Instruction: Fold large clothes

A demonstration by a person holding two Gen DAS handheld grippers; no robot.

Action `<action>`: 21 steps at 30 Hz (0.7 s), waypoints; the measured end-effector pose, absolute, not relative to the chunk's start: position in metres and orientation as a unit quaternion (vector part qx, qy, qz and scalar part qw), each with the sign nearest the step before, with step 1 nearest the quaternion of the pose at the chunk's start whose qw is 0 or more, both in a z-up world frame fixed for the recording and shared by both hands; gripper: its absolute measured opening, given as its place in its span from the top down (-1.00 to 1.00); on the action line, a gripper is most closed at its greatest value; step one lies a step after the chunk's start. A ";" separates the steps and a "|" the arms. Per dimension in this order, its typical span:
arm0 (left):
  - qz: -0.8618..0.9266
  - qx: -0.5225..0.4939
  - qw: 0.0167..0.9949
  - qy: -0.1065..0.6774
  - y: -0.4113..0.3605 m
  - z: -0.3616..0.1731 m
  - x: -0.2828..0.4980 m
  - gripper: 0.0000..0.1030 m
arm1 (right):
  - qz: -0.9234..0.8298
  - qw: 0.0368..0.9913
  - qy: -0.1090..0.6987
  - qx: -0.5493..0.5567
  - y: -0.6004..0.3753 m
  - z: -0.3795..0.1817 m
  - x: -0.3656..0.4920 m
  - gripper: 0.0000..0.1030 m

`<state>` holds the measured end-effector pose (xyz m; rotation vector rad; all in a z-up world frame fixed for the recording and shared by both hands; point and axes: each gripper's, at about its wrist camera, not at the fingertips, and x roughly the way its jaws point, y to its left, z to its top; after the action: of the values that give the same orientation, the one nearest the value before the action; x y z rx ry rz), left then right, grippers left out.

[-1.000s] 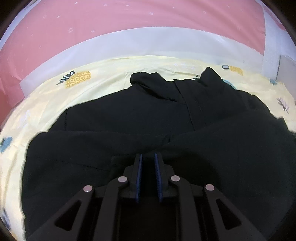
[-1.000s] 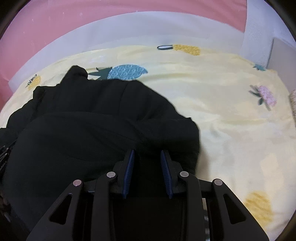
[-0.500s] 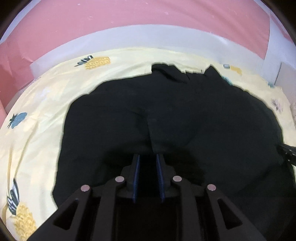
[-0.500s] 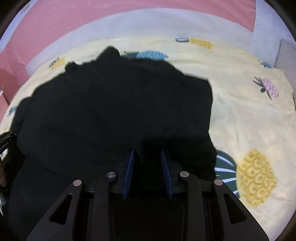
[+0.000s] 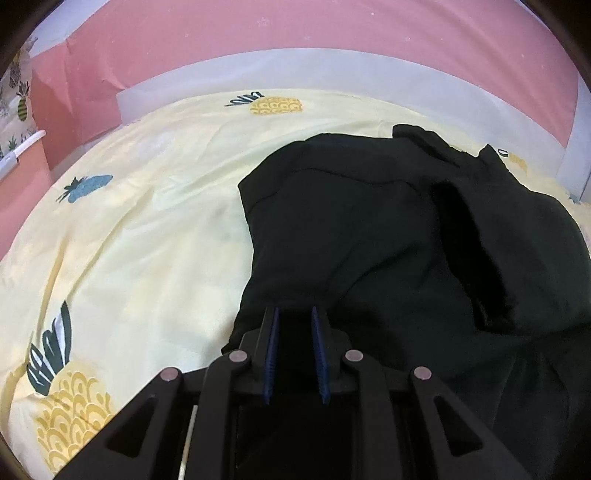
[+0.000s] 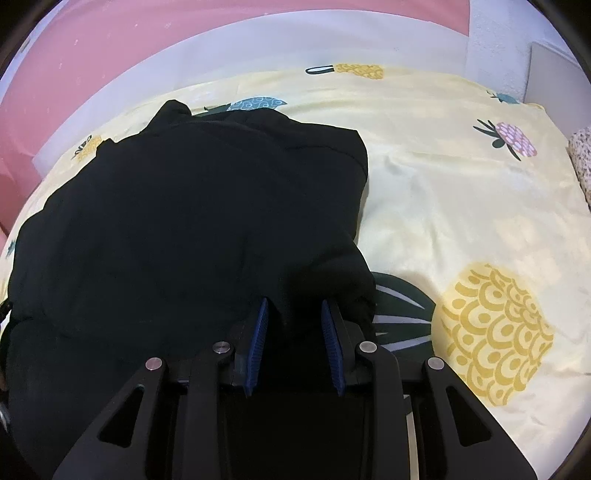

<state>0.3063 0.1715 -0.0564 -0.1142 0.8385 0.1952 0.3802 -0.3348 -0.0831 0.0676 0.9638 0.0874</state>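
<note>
On pineapple-print sheet [image 5: 140, 236], pink wall [image 5: 332, 33] behind: both tongs grip black garment [image 6: 192, 206].

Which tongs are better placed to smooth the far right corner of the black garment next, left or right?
Right, probably: the right tongs sit at the black garment on its right edge; the left tongs grip its left edge.

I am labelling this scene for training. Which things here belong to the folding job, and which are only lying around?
Belongs to the job:
black garment
left gripper
right gripper
yellow pineapple sheet, the folding surface

Only lying around:
patterned cloth at the sheet's edge
pink wall
</note>
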 end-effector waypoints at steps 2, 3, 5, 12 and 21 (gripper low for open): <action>0.096 -0.054 0.907 0.406 0.173 -0.050 0.301 0.60 | 0.036 0.883 0.467 0.033 -0.337 -0.075 0.374 0.42; 0.097 -0.051 0.908 0.405 0.173 -0.044 0.297 0.60 | 0.033 0.886 0.461 0.031 -0.337 -0.067 0.367 0.42; 0.090 -0.053 0.911 0.398 0.169 -0.035 0.279 0.60 | 0.046 0.893 0.447 0.031 -0.337 -0.055 0.355 0.42; 0.097 -0.069 0.894 0.432 0.178 -0.057 0.265 0.44 | 0.058 0.871 0.488 0.015 -0.323 -0.076 0.347 0.42; 0.090 -0.073 0.896 0.429 0.173 -0.034 0.209 0.42 | 0.068 0.882 0.464 0.041 -0.333 -0.037 0.281 0.39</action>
<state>0.2085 0.1731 -0.0339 -0.1520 0.8897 0.1864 0.2810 -0.3330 -0.0372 0.0858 0.9673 0.1413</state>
